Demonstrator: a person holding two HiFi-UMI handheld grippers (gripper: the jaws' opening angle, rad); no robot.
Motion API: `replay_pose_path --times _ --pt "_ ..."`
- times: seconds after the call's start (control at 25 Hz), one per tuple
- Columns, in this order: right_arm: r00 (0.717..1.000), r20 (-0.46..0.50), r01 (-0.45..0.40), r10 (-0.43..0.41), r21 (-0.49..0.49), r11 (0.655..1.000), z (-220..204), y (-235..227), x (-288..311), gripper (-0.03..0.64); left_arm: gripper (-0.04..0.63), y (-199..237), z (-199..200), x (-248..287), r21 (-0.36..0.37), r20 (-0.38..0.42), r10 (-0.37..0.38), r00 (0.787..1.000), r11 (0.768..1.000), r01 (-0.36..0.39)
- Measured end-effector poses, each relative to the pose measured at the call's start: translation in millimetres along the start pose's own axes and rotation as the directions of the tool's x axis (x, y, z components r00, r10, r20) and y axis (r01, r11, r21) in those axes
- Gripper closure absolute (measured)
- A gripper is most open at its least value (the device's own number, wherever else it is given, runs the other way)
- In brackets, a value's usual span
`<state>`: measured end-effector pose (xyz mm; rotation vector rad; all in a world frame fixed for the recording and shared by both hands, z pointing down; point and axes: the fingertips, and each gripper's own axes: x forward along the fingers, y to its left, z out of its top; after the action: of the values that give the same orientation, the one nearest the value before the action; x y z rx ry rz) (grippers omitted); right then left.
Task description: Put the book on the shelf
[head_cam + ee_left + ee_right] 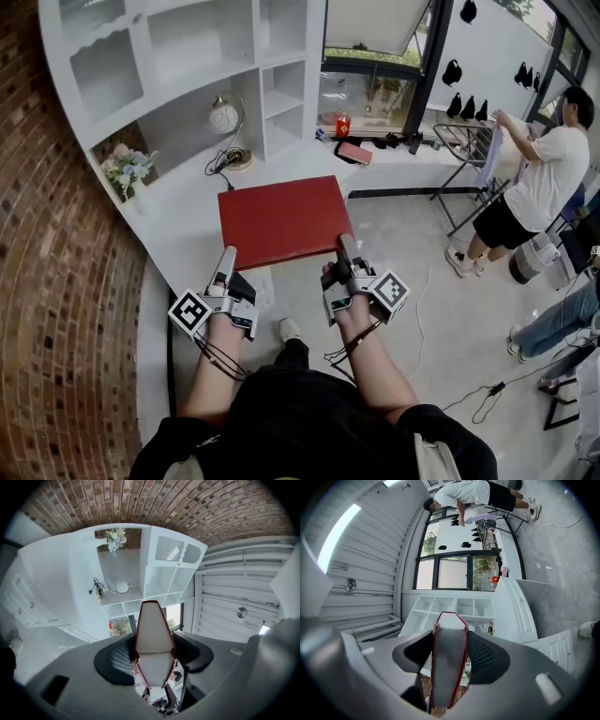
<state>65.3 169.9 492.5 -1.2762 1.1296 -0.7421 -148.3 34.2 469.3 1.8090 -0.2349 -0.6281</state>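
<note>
both hand-held grippers clamp the red book

Black clothing is being worn, along with a pale shoe. Grey casings are being shown by the left gripper and the right gripper, each being fitted with a white cube bearing black square markers. Thin black cables are being trailed along the forearms.

**A:** Bare white counter ledge is lying open ahead; narrow white cubbyholes are standing free.

**B:** Round white ornament on a brass stand and its black cable are crowding the wide niche.
</note>
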Motion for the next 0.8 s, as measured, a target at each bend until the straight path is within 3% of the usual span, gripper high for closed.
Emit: replay_pose_path --times 0.4,0.8 --pt "0.999 0.035 0.031 -0.030 -0.012 0.999 47 -35 99 0.379 0.344 50 27 110 -0.026 -0.036 0.011 0.999 1.000 -0.012" --pt "0.997 -0.007 0.079 -0.079 -0.014 0.997 63 -69 217 0.380 0.344 100 82 200 -0.053 -0.003 0.058 0.998 0.997 -0.058"
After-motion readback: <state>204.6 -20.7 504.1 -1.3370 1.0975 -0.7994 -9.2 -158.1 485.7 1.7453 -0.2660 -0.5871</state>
